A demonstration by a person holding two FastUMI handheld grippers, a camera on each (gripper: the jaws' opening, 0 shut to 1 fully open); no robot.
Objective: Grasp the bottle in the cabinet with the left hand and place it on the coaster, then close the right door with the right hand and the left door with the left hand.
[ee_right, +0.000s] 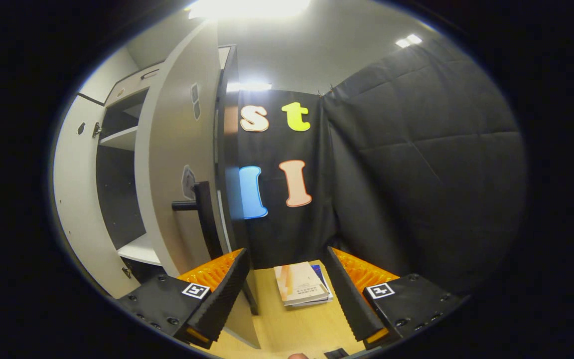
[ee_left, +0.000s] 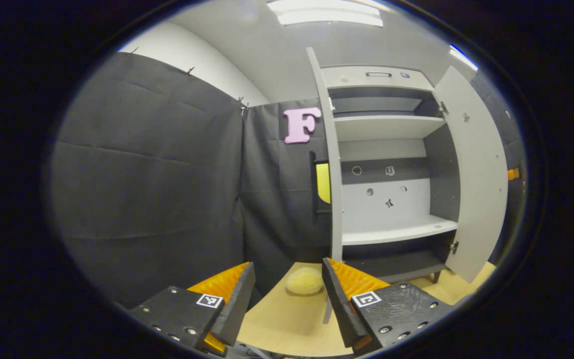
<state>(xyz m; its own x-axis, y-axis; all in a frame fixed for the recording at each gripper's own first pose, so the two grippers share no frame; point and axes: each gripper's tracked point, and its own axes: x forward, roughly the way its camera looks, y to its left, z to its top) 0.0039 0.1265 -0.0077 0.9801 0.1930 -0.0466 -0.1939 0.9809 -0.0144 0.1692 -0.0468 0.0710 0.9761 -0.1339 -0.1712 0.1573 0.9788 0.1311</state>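
Cabinet (ee_left: 391, 164) doors both stand open, its shelves bare; my left jaws (ee_left: 287, 294) gape over the bench (ee_left: 287, 324) near a yellowish coaster (ee_left: 304, 280), my right jaws (ee_right: 287, 289) gape by the right door (ee_right: 177, 164)

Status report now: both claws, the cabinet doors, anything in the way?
Left claw open, empty. Right claw open, empty, beside black bar handle of light grey right cabinet door. Both doors open. Stacked books on wooden table ahead.

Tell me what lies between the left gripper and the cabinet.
Left gripper view: a pale yellow rounded object on the table, between the left gripper and the cabinet.
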